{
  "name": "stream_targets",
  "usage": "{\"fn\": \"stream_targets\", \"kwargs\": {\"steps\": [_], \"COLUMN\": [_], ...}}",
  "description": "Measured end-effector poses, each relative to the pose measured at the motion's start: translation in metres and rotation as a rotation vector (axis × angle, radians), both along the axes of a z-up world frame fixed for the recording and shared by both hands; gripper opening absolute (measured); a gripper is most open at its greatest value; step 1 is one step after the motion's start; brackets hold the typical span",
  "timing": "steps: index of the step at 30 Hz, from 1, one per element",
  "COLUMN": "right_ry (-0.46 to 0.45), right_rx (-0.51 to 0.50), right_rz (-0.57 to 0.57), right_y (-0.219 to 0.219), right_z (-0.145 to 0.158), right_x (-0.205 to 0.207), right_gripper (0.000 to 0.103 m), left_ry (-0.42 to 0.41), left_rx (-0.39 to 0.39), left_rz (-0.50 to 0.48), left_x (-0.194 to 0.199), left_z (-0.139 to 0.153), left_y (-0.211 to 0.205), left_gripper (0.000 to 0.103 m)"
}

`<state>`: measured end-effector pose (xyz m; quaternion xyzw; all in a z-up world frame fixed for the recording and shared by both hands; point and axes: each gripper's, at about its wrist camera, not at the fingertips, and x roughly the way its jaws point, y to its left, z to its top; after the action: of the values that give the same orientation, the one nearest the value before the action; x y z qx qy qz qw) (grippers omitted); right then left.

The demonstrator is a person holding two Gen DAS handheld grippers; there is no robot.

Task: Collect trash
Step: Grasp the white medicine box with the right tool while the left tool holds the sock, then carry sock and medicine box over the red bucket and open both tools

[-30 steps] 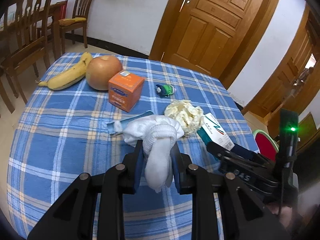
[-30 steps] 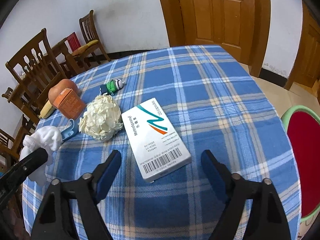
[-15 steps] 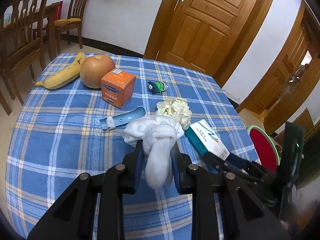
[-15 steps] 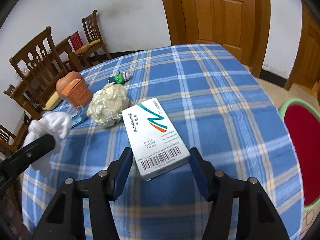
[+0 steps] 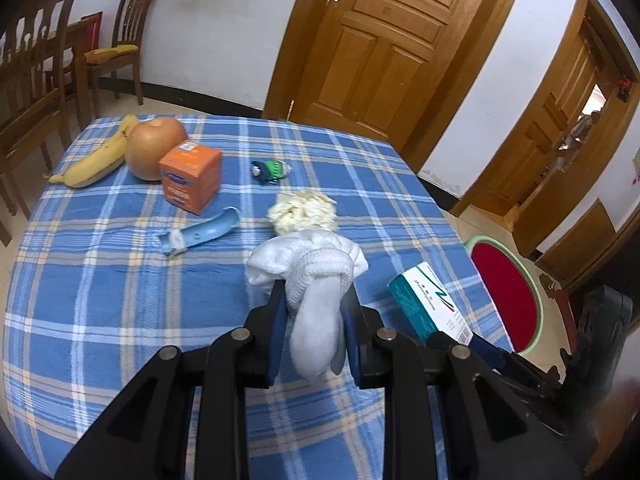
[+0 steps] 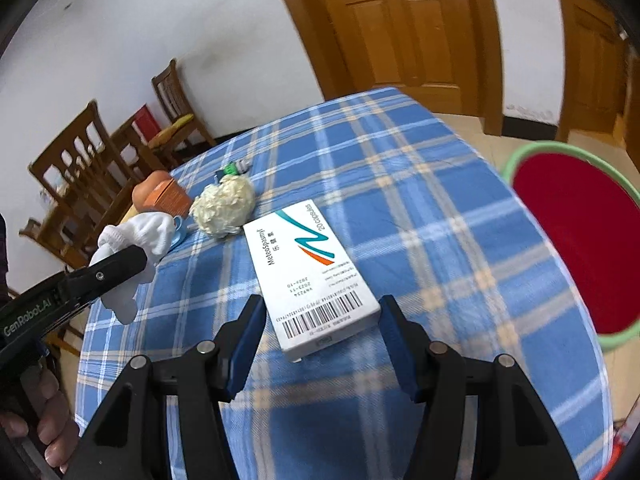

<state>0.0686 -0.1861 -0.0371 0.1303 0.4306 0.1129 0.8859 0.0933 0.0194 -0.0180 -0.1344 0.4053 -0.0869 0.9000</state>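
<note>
On the blue plaid tablecloth, from the left, lie a banana, a round fruit, an orange carton and a crumpled yellowish wad. The left gripper is clamped on a white sock held above the cloth. The right gripper, jaws just narrowed, grips the medicine box near the table's right edge; beyond it stands a green-rimmed bin, its red inside showing nothing.
</note>
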Motion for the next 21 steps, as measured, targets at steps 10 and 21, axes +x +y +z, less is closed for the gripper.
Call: {"fn": "stream_targets", "kwargs": {"steps": [10, 21], "right_ry": [-0.036, -0.085], "right_rx": [0.053, 0.043], "right_rz": [-0.103, -0.209], "right_y": [-0.044, -0.081], "right_z": [0.010, 0.014], "right_x": [-0.018, -0.034], "right_gripper": [0.061, 0.061], "left_ry": [-0.002, -0.008], "left_rx": [0.019, 0.029], "left_rz": [-0.070, -0.139], "left_x": [-0.002, 0.001], "left_z": [0.004, 0.009], "left_y": [-0.035, -0.076], "left_gripper": [0.026, 0.026]}}
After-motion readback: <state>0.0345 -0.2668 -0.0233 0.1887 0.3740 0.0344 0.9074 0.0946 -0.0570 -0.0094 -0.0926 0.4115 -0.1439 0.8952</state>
